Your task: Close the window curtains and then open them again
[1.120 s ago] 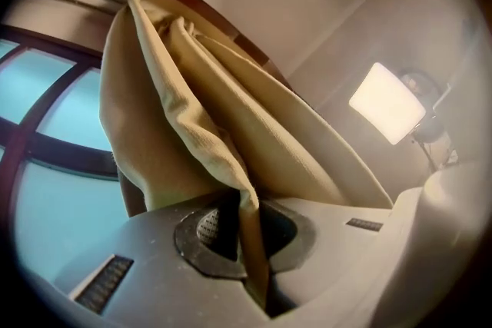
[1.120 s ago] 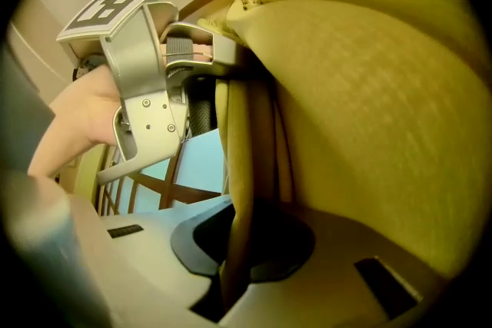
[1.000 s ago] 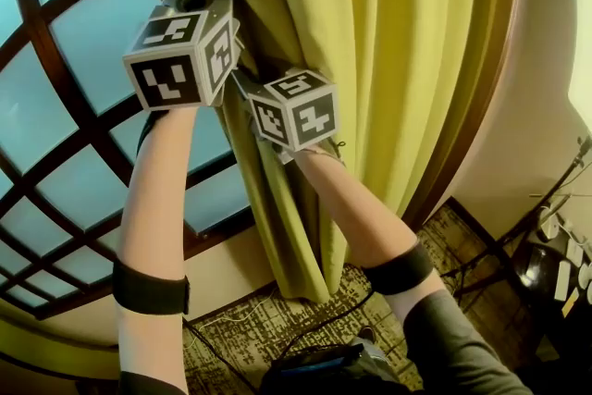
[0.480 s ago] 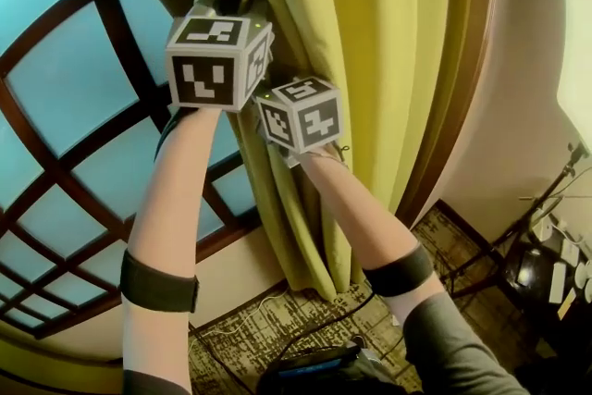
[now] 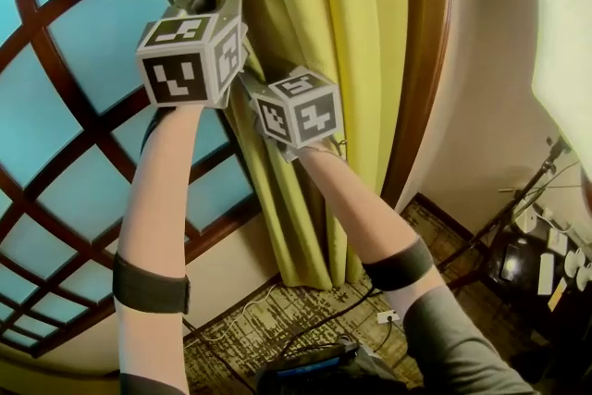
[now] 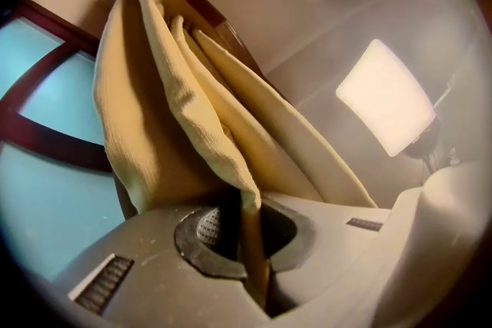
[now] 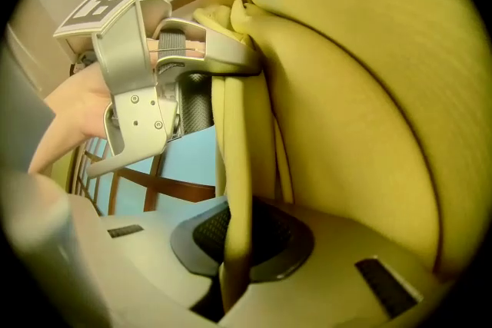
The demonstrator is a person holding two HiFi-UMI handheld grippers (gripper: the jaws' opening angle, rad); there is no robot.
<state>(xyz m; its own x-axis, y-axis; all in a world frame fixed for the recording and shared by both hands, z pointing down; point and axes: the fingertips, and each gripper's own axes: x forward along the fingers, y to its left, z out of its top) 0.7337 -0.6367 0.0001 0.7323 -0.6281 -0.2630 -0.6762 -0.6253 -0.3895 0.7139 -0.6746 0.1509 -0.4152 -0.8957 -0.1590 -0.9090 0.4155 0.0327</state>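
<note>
Beside one window (image 5: 83, 42), one yellow curtain (image 5: 351, 14), left gripper (image 6: 247, 238) and right gripper (image 7: 234, 242) — two — each clamped on it.

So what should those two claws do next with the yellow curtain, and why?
Probably draw the gripped edge of the curtain closer to the wooden frame at the right. The left gripper and right gripper are both clamped on it, and it hangs short of that frame, though most of the window is bare.

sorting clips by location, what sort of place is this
Probably a furnished indoor room, perhaps a hotel or a lounge. A long yellow-green curtain hangs beside a large window with dark curved wooden bars, and the floor has a patterned carpet.
</note>
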